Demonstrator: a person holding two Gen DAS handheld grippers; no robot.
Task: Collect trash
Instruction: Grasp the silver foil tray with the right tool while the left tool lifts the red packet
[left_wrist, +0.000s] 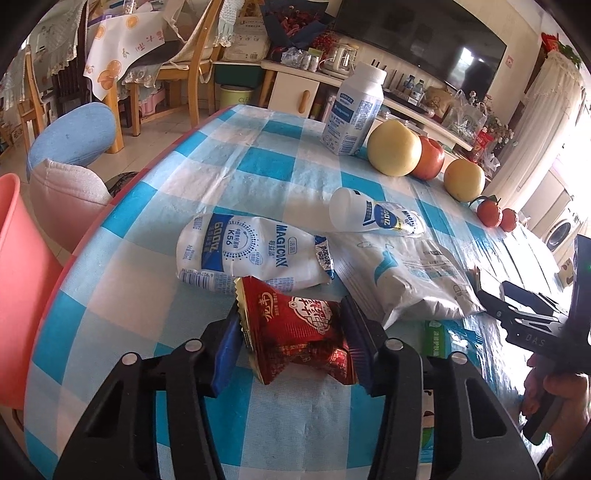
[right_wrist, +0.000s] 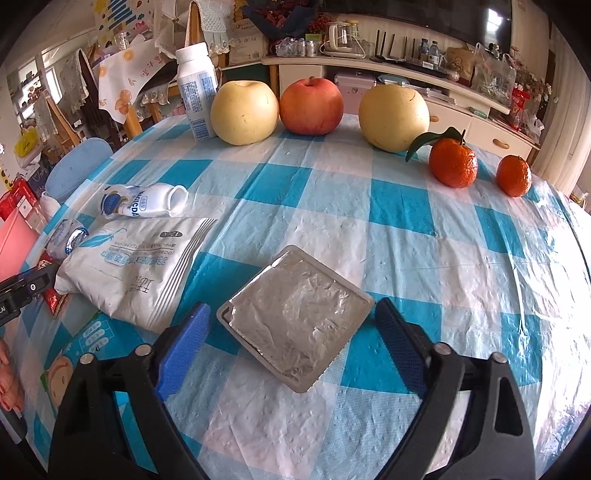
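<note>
A red snack wrapper lies on the blue-checked tablecloth, and my left gripper is shut on it, both blue pads against its sides. Behind it lie a crushed white yoghurt bottle, a second flattened white bottle and a white pouch. In the right wrist view a square silver foil tray lies flat between the fingers of my right gripper. That gripper is open, with a gap on each side of the tray. The white pouch lies to its left.
Along the far side stand an upright white milk bottle, two yellow pears, a red apple and two tangerines. A red bin stands off the table's left edge beside a blue chair.
</note>
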